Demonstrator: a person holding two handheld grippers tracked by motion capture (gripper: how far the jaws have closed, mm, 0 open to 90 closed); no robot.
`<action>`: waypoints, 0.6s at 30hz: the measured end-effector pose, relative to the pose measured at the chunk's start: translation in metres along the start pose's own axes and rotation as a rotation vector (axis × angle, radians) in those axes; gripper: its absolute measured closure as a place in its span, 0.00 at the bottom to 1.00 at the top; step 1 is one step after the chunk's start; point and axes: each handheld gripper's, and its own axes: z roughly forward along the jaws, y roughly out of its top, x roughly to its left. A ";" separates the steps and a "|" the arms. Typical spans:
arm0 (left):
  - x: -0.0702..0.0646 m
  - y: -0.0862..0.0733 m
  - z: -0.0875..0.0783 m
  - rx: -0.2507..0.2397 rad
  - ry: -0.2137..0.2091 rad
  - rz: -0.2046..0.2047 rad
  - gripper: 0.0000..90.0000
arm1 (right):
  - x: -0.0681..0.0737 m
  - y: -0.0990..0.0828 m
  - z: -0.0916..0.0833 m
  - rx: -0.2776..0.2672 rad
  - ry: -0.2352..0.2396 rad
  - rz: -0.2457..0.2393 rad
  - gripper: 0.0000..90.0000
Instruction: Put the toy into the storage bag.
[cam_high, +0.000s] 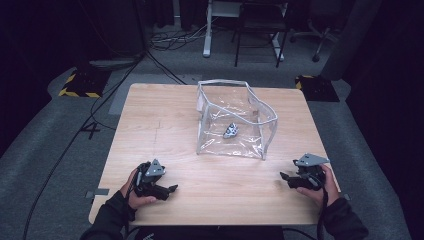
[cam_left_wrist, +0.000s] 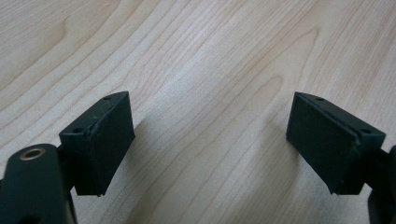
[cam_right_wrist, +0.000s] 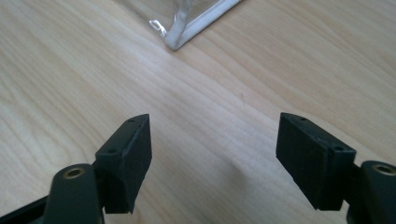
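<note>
Clear plastic pouch with white piping stands open on the wooden surface, both hand-held grippers empty.

Clear soft-plastic pouch (cam_high: 232, 120), edged in white piping, sits on the pale wooden surface (cam_high: 165, 125) toward its far side, with a small grey-and-white object (cam_high: 230, 130) lying inside on its floor. Nearer than the pouch and to its left, the left hand-held gripper (cam_high: 172, 188) rests low with jaws wide and nothing between them; nearer and to its right, the right hand-held gripper (cam_high: 283, 176) is likewise wide and empty. In the right gripper view the pouch's corner (cam_right_wrist: 180, 35) lies just ahead. The pouch looks light, floppy and slippery; the stiffer piped rim seems the surest place to pinch.
</note>
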 end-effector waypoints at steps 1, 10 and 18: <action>0.000 0.000 0.000 0.003 -0.002 0.001 0.17 | 0.000 -0.002 -0.001 0.004 0.003 -0.004 0.30; 0.000 0.000 0.000 0.003 0.000 0.001 0.17 | 0.001 -0.021 -0.006 -0.003 0.021 0.024 0.31; 0.000 0.000 0.000 0.003 -0.004 -0.001 0.17 | -0.003 -0.034 -0.009 -0.006 0.045 0.056 0.30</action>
